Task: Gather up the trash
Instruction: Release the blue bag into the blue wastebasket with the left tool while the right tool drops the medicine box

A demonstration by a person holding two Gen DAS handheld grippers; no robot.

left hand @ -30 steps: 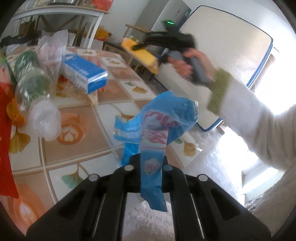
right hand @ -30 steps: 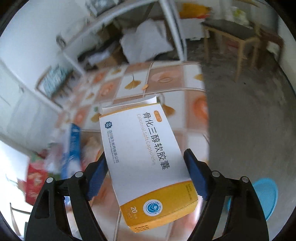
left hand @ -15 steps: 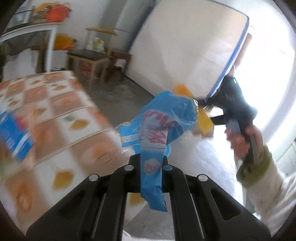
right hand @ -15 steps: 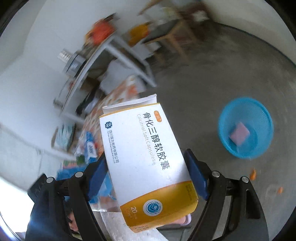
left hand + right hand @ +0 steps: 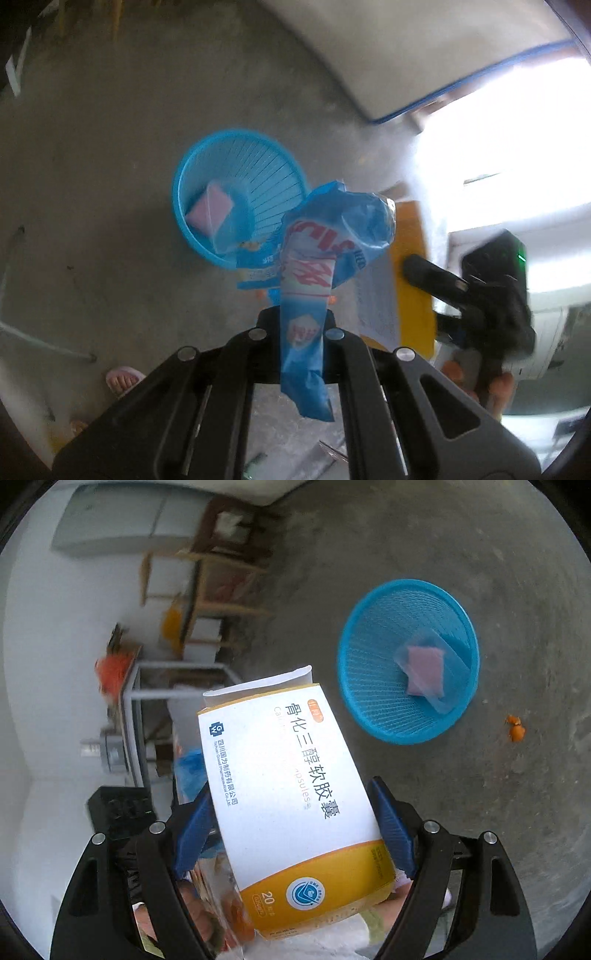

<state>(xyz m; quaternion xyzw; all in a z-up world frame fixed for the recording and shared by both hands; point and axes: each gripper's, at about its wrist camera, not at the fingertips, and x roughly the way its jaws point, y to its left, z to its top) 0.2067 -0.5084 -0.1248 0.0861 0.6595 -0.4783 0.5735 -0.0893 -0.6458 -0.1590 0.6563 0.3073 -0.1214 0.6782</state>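
My left gripper pinches the blue wrapper, my right gripper clamps the medicine box; both hang short of the blue basket, so I should centre over its rim before releasing.

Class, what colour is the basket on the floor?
Bright blue basket, clearest in the right wrist view.

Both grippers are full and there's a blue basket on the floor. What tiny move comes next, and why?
Probably bring the left gripper forward over the basket. It is shut on the wrapper, and the basket lies ahead and below, holding only a pink packet. The right gripper with the box would follow.
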